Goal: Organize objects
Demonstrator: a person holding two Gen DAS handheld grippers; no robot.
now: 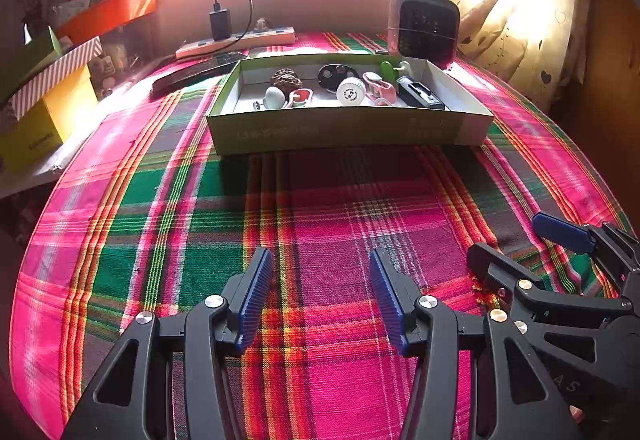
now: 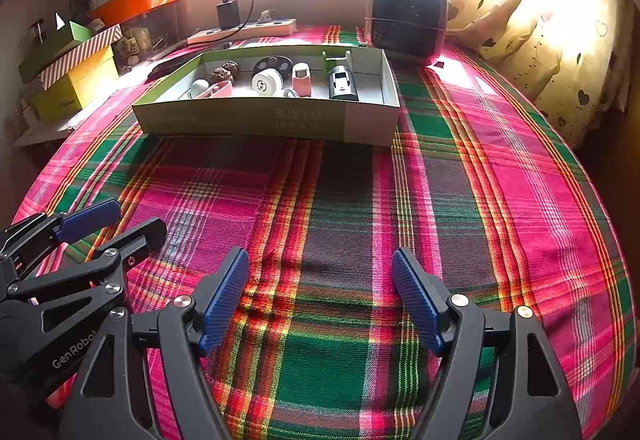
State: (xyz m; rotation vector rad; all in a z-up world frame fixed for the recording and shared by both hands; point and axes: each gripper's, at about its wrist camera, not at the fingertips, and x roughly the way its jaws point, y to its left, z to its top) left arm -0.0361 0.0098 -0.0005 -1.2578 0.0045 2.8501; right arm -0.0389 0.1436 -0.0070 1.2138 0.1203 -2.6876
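Plaid cloth [image 1: 320, 224] in pink, green and orange covers my worktop, with a bright window and a cream curtain [image 2: 560, 40] behind it. Toward the far edge sits a shallow green box [image 1: 344, 128], and the small things already lie inside it: a white round cap [image 1: 350, 91], a brown lump [image 1: 285, 78], a black oval piece [image 1: 338, 74], a pink item [image 1: 378, 84] and a black block [image 1: 422, 94] (what each one is I cannot make out). Behind the box, at the far edge, a power strip [image 1: 240, 40] carries a black charger [image 1: 221, 23], and a dark-faced heater [image 1: 426, 25] stands at the far right corner. Coloured boxes [image 2: 76, 60] stack up off the left edge.

My left tongs [image 1: 320, 280] hover over bare cloth near the front edge, spread with nothing between the blue pads. My right tongs [image 2: 320, 280] sit just beside them, spread wider and likewise empty.
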